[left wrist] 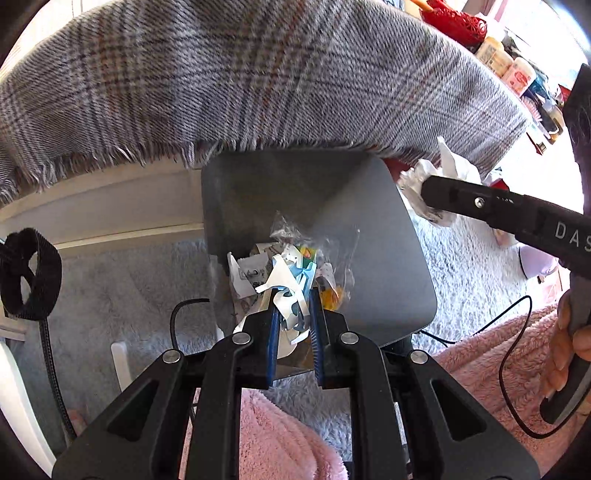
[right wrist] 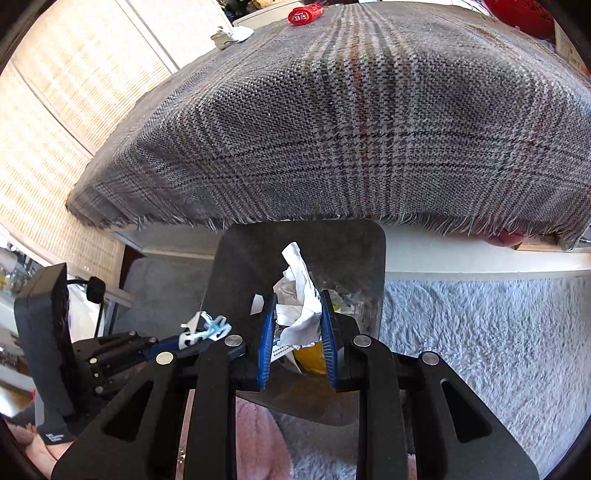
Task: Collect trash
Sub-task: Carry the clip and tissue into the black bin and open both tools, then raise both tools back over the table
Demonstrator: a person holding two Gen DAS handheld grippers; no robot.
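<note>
Over the far half of both wrist views hangs a plaid cloth [right wrist: 351, 122] with a frayed hem, draped across a table. Below it a pale shaggy rug [right wrist: 480, 339] covers the floor, with pink fleece [left wrist: 280, 435] at the near edge. Between them stands a grey bin [left wrist: 399, 266], open-topped, part under the hem, already holding wrappers and paper scraps [left wrist: 255, 273]. Above its opening, the left gripper [left wrist: 293, 314] is clamped on a tangle of white and blue strips [left wrist: 288, 291]. Just beside it, to the right, the right gripper [right wrist: 298, 325] pinches a crumpled white paper wad [right wrist: 299, 295] between its blue pads. Far off on the cloth lie a small crumpled scrap [right wrist: 231, 36] and a red tube [right wrist: 306, 13].
</note>
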